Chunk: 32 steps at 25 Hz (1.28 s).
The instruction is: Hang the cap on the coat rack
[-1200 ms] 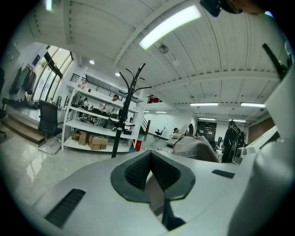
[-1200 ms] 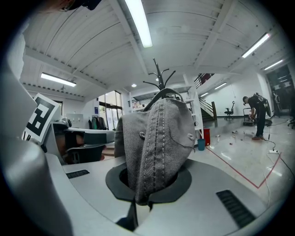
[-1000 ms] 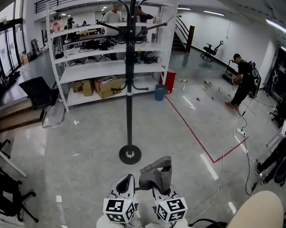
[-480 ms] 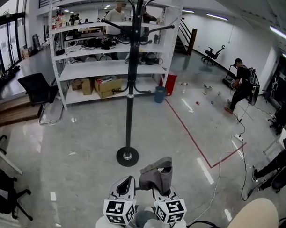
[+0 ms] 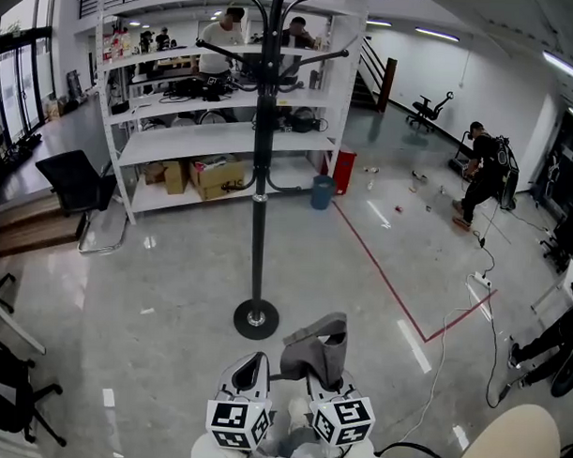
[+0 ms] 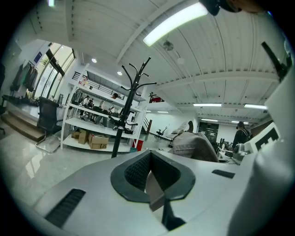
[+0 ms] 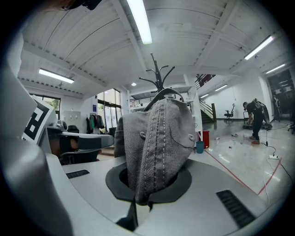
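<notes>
A black coat rack (image 5: 261,176) stands alone on the glossy grey floor (image 5: 153,275) at the centre of the head view. Its round base is in mid-frame and its upper hooks (image 5: 321,56) spread out near the top edge. Behind it, at upper left, is a white shelving unit (image 5: 224,129). At the bottom centre, two hand-held grippers point towards the rack. The right gripper (image 5: 326,373) is clenched on a grey denim cap (image 5: 315,351) and pinches its fabric so that the crown stands up above the jaws, probably to keep the cap's opening free for slipping over a hook. The cap is well short of the rack. The left gripper (image 5: 252,368), just beside it, has its jaws together with nothing between them and seems to be along only as a spare. On the unit's lowest shelf sit cardboard boxes (image 5: 218,177), and their contents cannot be made out. Right of the shelves stand a red bin (image 5: 343,166) and a smaller blue bin (image 5: 323,190); what they hold is hidden from this angle.
</notes>
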Motion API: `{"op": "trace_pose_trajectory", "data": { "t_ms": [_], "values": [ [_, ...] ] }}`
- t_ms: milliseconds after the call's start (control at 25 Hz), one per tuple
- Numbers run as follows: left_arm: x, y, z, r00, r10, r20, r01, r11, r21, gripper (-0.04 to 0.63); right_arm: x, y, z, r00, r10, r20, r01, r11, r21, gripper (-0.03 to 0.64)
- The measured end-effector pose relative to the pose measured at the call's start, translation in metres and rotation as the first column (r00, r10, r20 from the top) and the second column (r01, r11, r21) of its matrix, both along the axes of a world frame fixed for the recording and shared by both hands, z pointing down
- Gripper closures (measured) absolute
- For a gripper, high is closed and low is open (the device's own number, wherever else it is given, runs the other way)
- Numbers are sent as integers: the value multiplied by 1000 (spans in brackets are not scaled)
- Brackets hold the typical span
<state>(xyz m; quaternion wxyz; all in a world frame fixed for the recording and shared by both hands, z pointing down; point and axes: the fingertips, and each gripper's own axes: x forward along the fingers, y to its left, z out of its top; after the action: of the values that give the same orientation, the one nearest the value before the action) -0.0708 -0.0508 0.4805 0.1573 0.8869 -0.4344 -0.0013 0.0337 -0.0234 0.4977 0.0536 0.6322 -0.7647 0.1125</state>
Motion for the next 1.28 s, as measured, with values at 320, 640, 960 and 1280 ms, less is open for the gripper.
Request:
{"op": "trace_pose_trajectory", "data": {
  "t_ms": [320, 640, 960, 1280],
  "values": [
    [24, -24, 4, 1000, 16, 8, -16, 1000, 4, 594, 24, -24, 8, 1000, 14, 11, -14, 1000, -8, 600],
    [55, -57, 4, 1000, 12, 21, -12, 1000, -1, 594, 51, -60, 5, 1000, -5, 18, 5, 1000, -7, 600],
    [80, -93, 6, 999, -8, 37, 8, 1000, -6, 594, 78, -100, 6, 999, -29, 24, 29, 1000, -6, 600],
    [97, -132, -2, 998, -39, 41, 39, 999, -8, 594, 97, -139, -4, 998, -55, 27, 55, 998, -4, 600]
  ]
}}
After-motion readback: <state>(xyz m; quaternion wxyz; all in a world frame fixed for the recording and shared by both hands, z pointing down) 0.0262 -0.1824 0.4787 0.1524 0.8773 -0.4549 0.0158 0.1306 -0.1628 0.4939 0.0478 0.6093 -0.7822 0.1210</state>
